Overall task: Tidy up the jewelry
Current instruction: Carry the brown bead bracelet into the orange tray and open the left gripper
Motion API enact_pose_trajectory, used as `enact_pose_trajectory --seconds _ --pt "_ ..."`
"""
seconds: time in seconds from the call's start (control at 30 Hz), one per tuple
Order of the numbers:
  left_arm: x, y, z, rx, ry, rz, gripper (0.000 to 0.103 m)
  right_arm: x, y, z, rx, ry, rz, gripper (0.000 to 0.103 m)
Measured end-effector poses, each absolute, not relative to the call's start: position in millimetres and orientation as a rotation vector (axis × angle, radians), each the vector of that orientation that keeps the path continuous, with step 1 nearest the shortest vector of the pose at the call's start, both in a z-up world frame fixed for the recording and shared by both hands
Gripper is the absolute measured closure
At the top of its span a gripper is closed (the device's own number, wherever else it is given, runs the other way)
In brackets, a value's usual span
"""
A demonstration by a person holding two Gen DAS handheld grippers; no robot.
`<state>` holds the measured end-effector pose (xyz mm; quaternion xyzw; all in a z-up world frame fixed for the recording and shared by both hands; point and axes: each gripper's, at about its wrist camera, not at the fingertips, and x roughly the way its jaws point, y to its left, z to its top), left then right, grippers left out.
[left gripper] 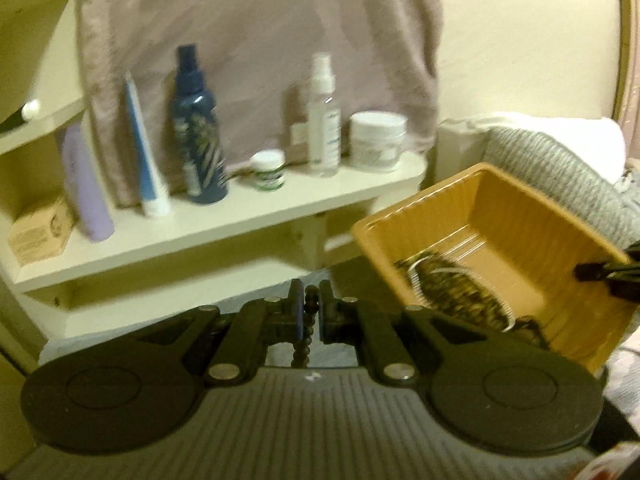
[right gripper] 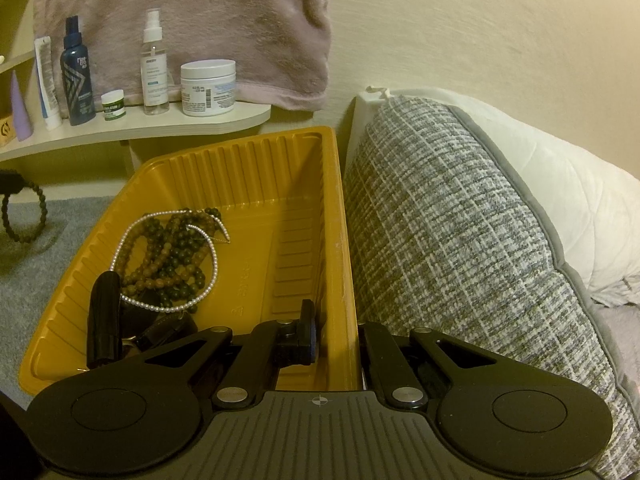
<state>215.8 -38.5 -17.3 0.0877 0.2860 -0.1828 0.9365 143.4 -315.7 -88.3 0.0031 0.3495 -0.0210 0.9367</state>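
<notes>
A home bedroom: toiletry bottles on a shelf, pillows, hanging towel.

Mustard-yellow ribbed tray, grey-and-white woven cushion, mauve towel, navy bottle.

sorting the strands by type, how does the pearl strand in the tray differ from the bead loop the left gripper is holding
The pearl strand is white with tiny beads; the bead loop is dark with larger beads. The pearl strand lies in the yellow tray; the bead loop hangs pinched in the left gripper, outside the tray. Both are beaded strands.
</notes>
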Motion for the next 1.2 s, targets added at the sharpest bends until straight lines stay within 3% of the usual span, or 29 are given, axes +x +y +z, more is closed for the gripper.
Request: enact_pose_trajectory --seconds 0.67,1.2 --pt "190.9 -130.1 -7.4 0.197 0.548 -0.621 0.097 142.1 -319.2 -90.1 0.035 0.713 -0.041 0.099" --pt "192.2 -153.6 -16.6 0.208 0.565 -0.647 0.097 141.7 -320.9 -91.2 0.050 0.713 -0.041 0.099"
